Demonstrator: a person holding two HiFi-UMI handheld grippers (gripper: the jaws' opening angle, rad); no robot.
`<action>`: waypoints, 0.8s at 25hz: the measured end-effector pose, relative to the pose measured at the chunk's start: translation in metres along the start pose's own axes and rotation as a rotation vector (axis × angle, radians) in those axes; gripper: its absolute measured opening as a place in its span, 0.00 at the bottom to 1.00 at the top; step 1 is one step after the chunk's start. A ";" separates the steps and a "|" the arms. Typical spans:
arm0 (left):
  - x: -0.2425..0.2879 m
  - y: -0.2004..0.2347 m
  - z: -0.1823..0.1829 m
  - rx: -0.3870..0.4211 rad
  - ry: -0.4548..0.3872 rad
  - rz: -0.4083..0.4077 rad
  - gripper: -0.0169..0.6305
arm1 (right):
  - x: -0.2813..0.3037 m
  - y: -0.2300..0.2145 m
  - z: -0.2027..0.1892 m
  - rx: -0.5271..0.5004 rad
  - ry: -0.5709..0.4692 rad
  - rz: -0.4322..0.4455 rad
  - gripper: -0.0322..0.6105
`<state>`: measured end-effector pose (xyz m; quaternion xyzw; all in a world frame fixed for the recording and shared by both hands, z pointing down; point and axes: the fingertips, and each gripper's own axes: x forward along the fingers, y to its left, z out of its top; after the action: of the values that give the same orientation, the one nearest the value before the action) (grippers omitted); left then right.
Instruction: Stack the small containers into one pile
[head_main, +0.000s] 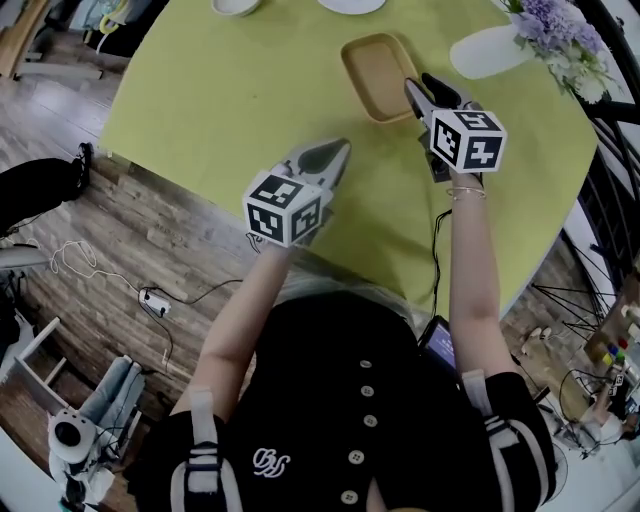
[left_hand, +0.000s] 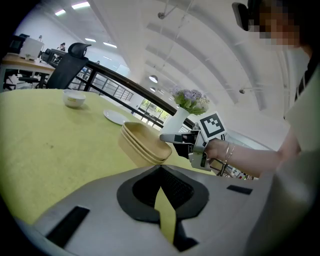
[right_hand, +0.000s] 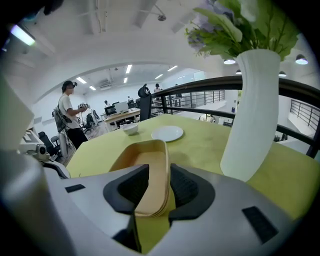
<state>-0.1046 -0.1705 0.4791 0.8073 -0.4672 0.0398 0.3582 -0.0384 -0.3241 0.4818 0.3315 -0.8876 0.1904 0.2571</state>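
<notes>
On table (head_main: 230, 110), container stack (head_main: 375, 70) edge hidden within open right claw (head_main: 420, 86), left claw (head_main: 342, 149) closed

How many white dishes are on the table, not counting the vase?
2: a small bowl and a plate beside it, beyond the stacked containers; more may lie out of view.

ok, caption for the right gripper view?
Open right gripper straddling one wall of stacked tan oblong containers on a yellow-green table, white vase beside.

containers (head_main: 378, 75): on table (head_main: 200, 90) | vase (head_main: 490, 50): right of containers | plate (head_main: 350, 4): behind them
</notes>
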 end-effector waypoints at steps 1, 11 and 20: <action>-0.001 -0.003 0.001 0.011 0.001 -0.007 0.04 | -0.004 0.003 0.001 0.000 -0.014 -0.003 0.25; -0.004 -0.028 0.017 0.149 0.019 -0.087 0.04 | -0.058 0.030 0.012 -0.005 -0.140 -0.035 0.25; 0.000 -0.047 0.039 0.271 0.015 -0.145 0.04 | -0.101 0.052 0.002 0.012 -0.163 -0.033 0.25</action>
<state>-0.0785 -0.1797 0.4245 0.8796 -0.3953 0.0825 0.2514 -0.0090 -0.2387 0.4129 0.3619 -0.8989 0.1637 0.1851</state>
